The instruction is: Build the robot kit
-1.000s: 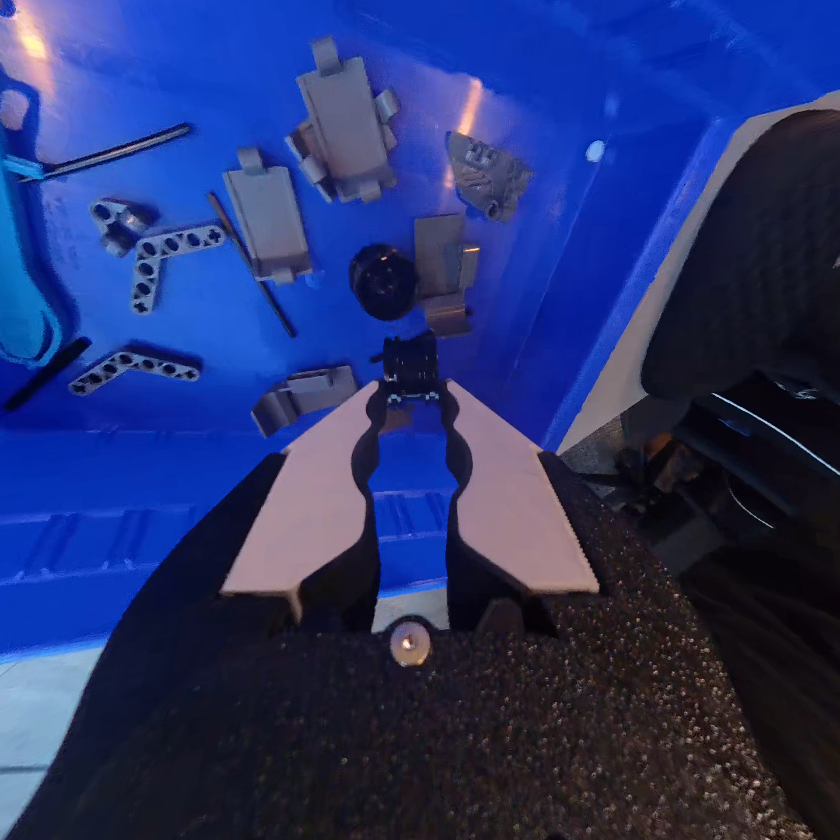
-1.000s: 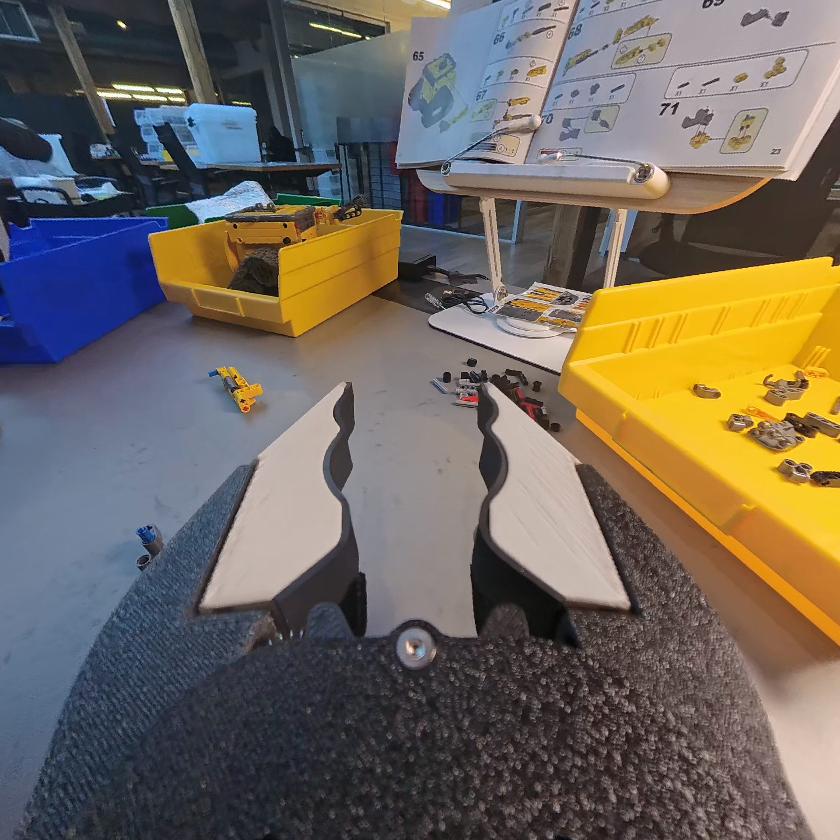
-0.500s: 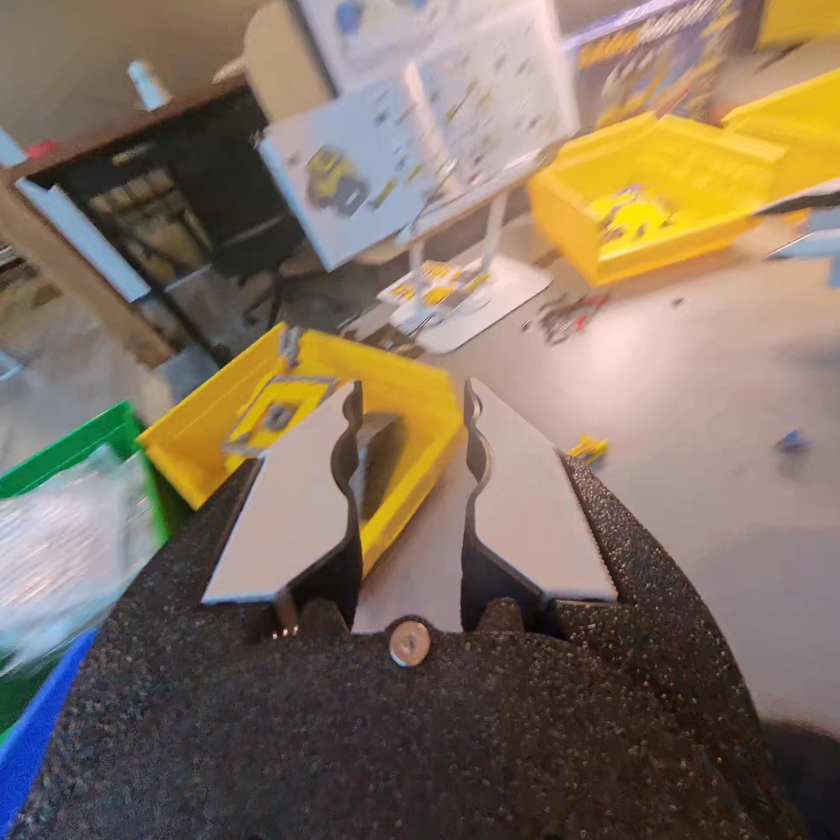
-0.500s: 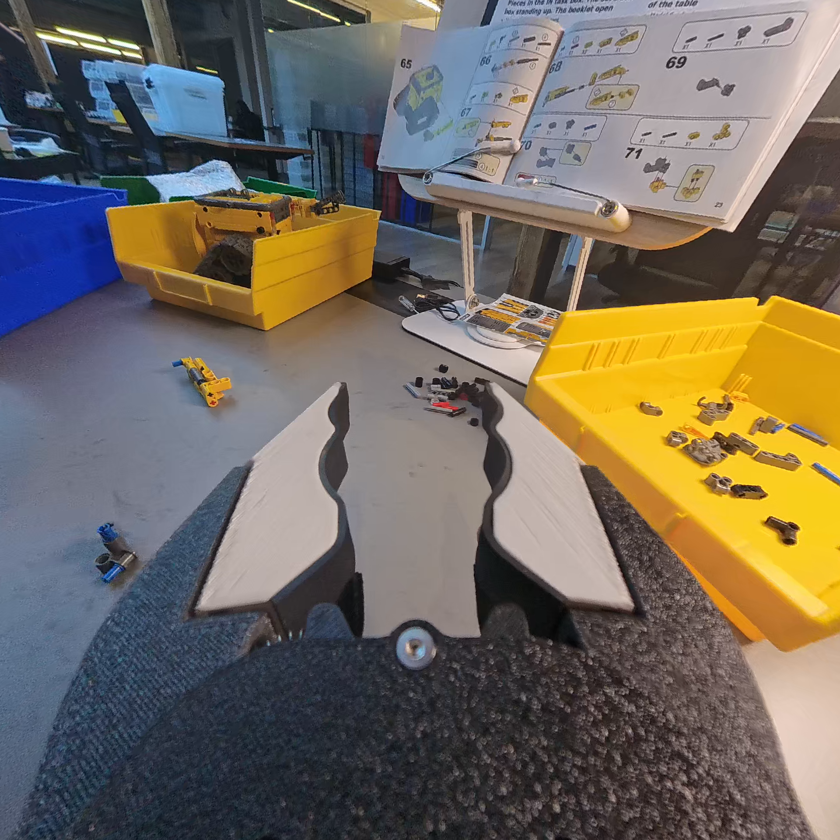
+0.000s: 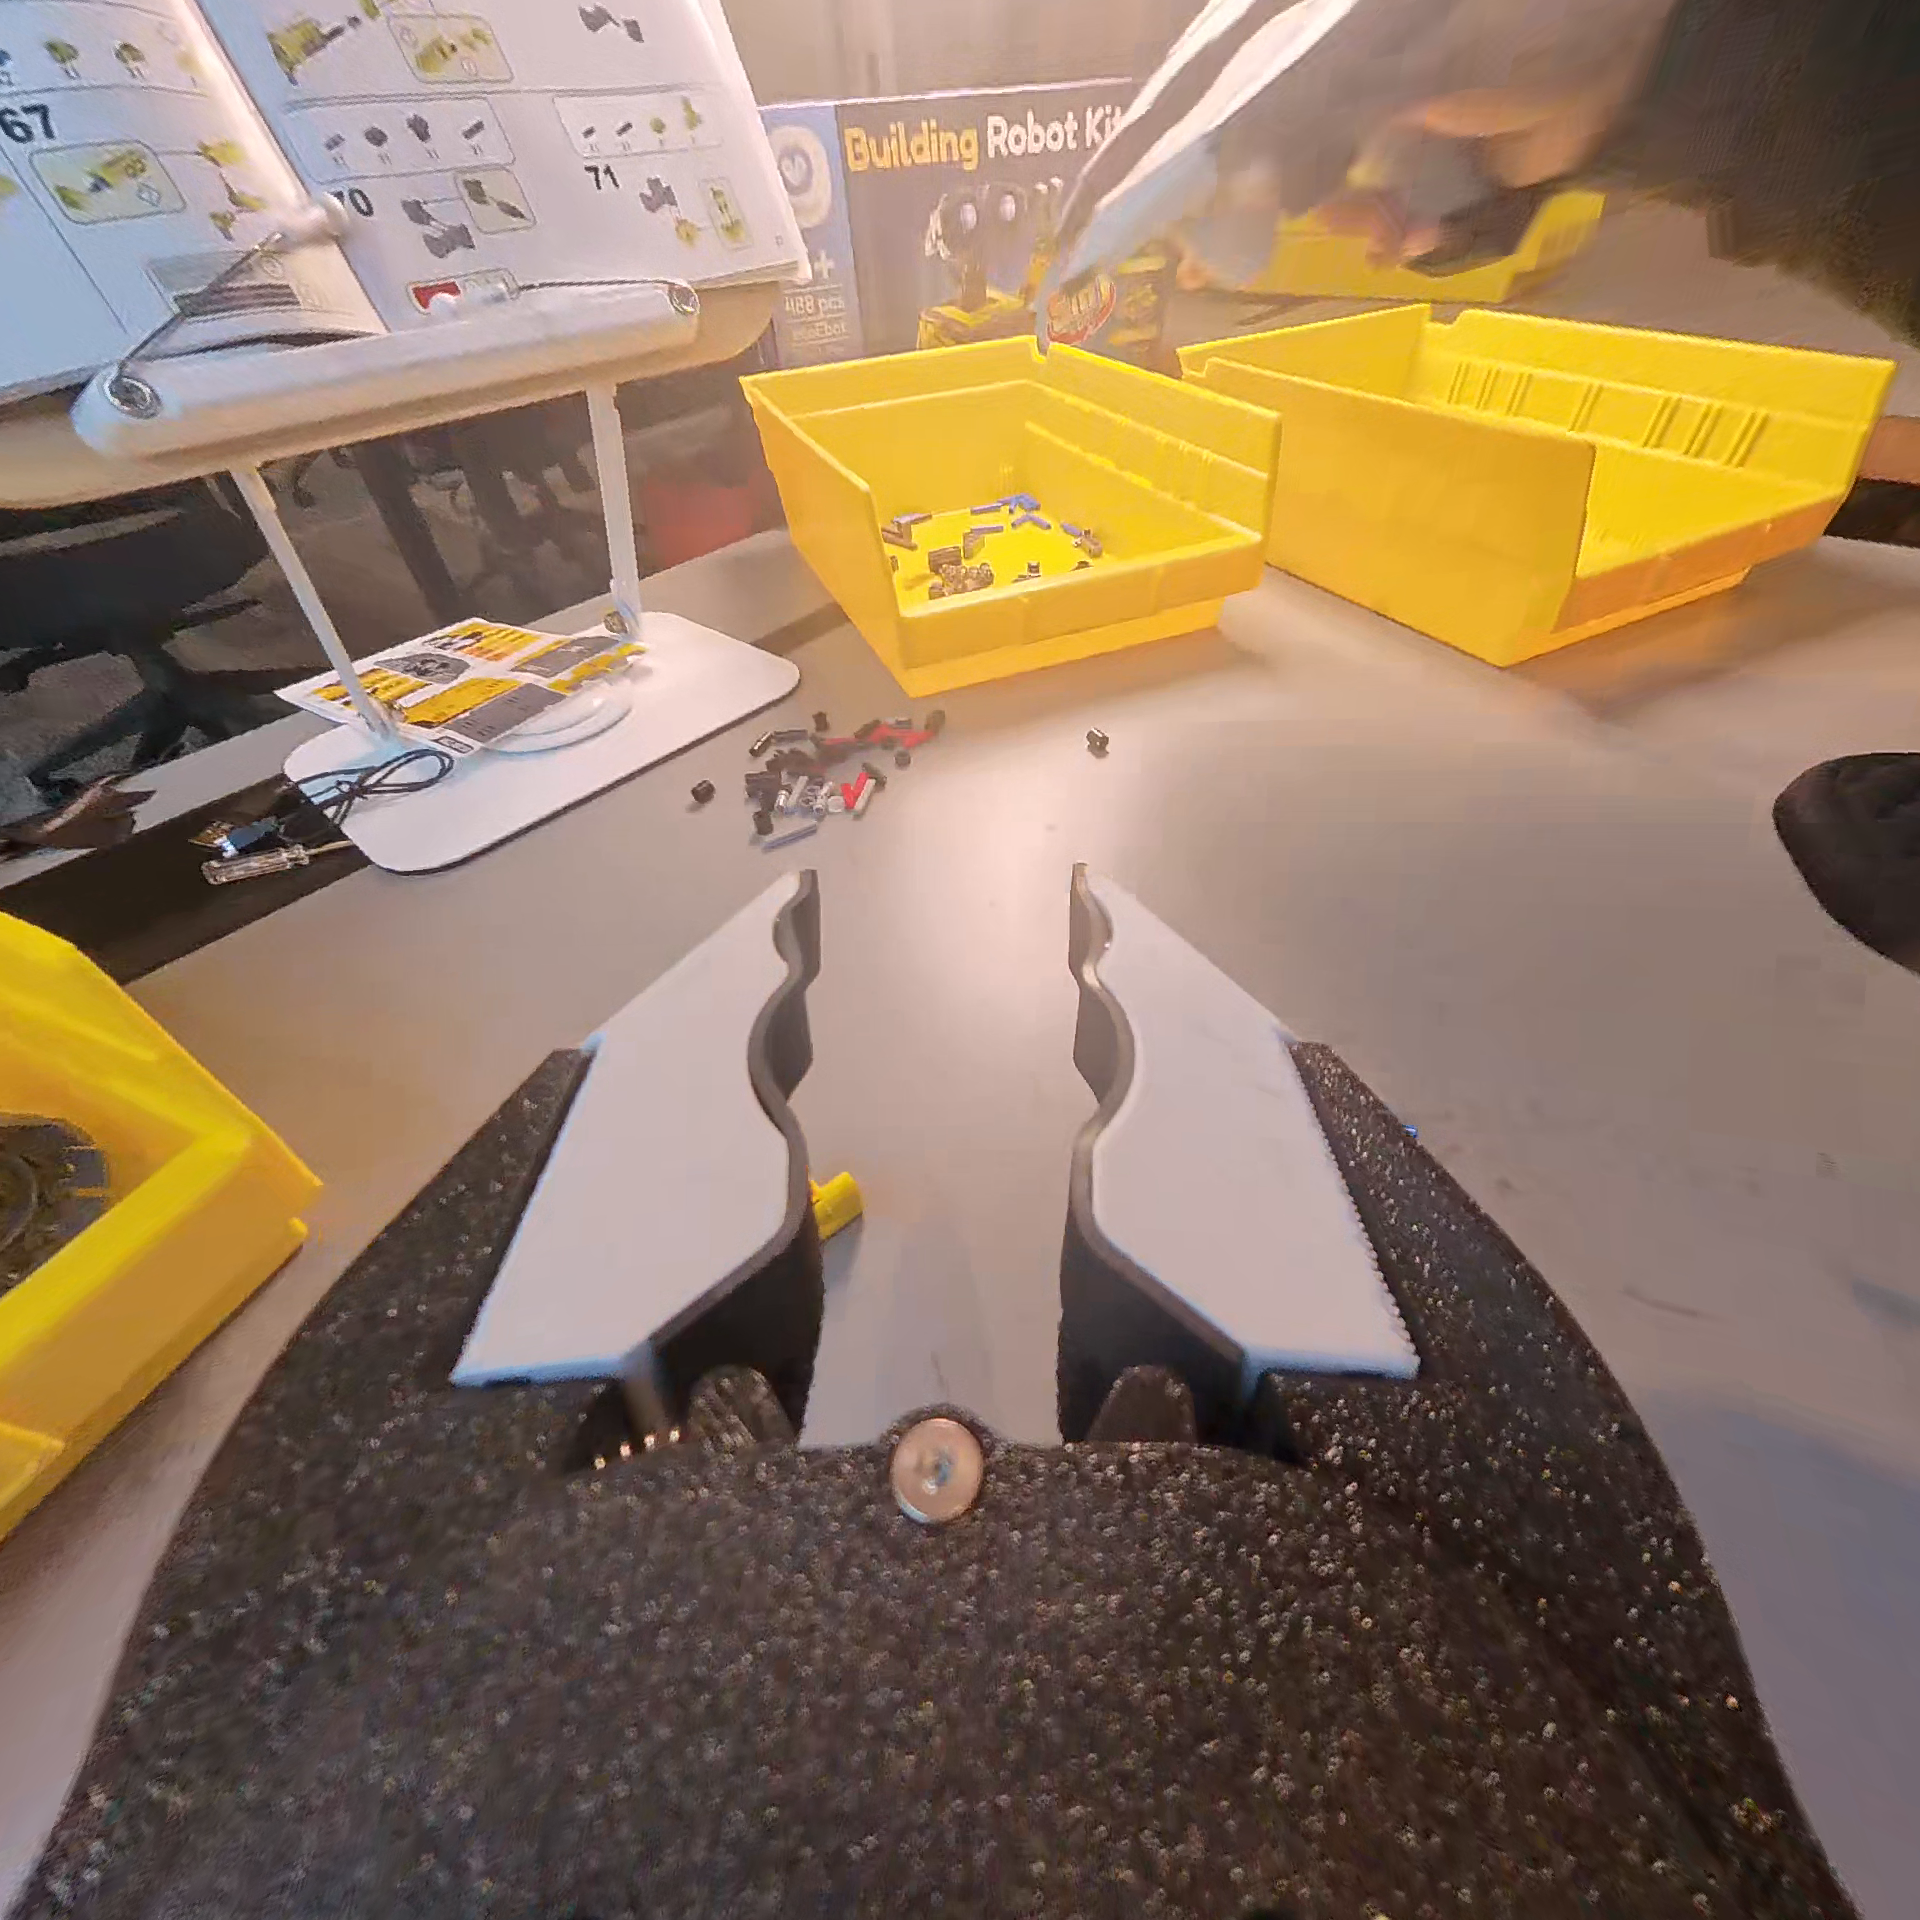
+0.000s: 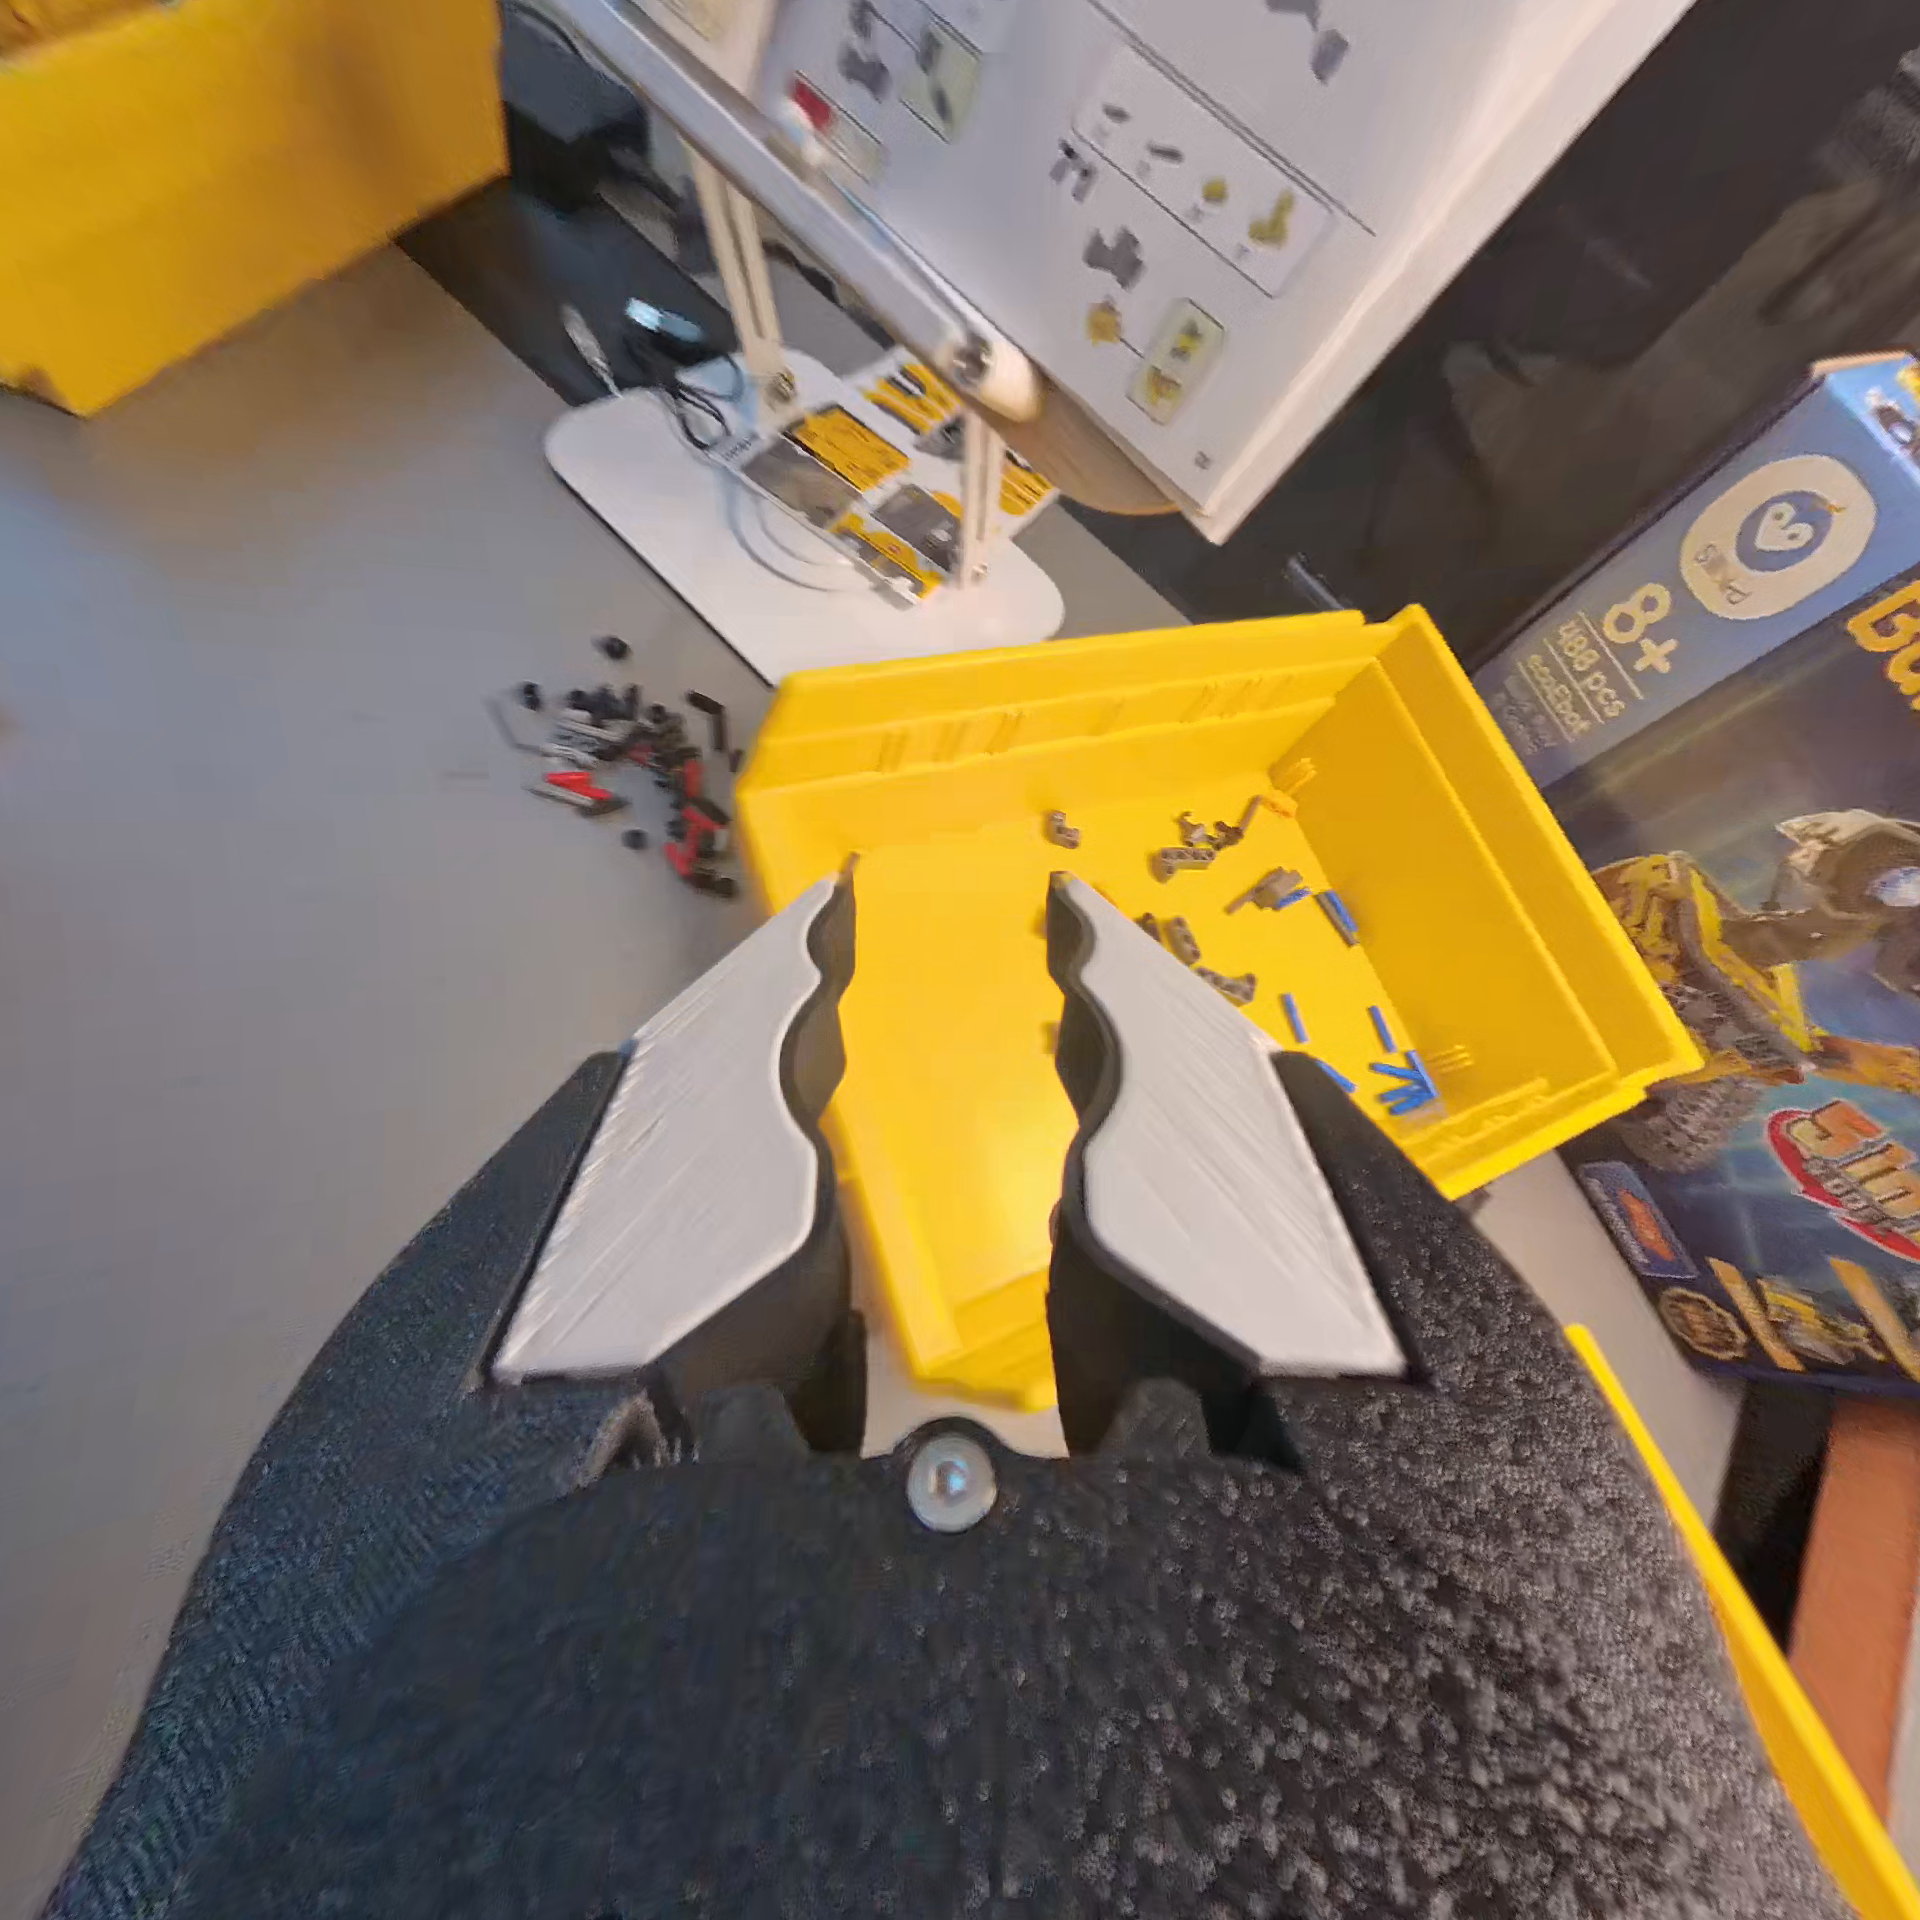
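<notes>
Both grippers empty, jaws apart, over a grey table of building-kit parts.

The left gripper [image 5: 943,883] hangs above bare grey table [image 5: 1455,935] with fingers spread; a small yellow piece [image 5: 837,1195] lies just under its left finger. At 12 o'clock sits a scatter of small black and red parts [image 5: 821,769], at 11 the white booklet stand [image 5: 416,343], at 1 a yellow bin [image 5: 1039,623]. The right gripper [image 6: 951,878], fingers parted and holding nothing, hovers over that yellow bin [image 6: 1455,831]; grey and blue pieces [image 6: 1288,935] lie at 1 o'clock, the kit box [image 6: 1766,831] at 2.
</notes>
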The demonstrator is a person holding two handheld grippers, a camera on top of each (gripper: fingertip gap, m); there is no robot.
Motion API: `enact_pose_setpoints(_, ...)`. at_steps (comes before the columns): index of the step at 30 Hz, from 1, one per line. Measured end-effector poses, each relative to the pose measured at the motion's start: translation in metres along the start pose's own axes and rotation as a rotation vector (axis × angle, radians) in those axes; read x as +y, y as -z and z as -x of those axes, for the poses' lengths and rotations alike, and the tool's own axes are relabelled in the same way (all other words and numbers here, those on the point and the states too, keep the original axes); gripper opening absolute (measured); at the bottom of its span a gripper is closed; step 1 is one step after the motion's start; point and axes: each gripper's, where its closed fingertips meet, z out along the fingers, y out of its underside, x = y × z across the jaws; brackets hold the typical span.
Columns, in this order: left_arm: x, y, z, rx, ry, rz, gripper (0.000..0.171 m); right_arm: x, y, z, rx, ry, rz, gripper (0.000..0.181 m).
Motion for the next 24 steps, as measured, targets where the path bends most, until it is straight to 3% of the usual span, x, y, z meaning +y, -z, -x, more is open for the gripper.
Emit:
enact_pose_setpoints(3,0.003,0.004,0.006,-0.018,0.021,-0.014,0.047,0.02,-0.068,-0.048,-0.06,-0.101,0.183,0.035)
enact_pose_setpoints(6,0.008,0.013,0.016,-0.068,0.025,-0.001,0.048,0.045,-0.128,-0.07,-0.111,-0.293,0.316,0.035)
enact_pose_setpoints(10,0.009,0.021,0.026,-0.094,0.046,-0.006,0.047,0.081,-0.175,-0.091,-0.02,-0.372,0.459,0.035)
enact_pose_setpoints(15,0.014,0.021,0.028,-0.082,0.04,0.006,0.047,0.107,-0.198,-0.099,0.004,-0.449,0.526,0.025)
enact_pose_setpoints(17,0.015,0.02,0.026,-0.066,0.043,0.011,0.047,0.108,-0.199,-0.102,0.015,-0.452,0.52,0.01)
enact_pose_setpoints(20,0.016,0.018,0.021,-0.049,0.039,0.016,0.046,0.11,-0.194,-0.101,-0.005,-0.452,0.533,0.009)
enact_pose_setpoints(24,0.016,0.019,0.018,-0.048,0.022,0.022,0.046,0.068,-0.158,-0.091,-0.033,-0.375,0.405,0.009)
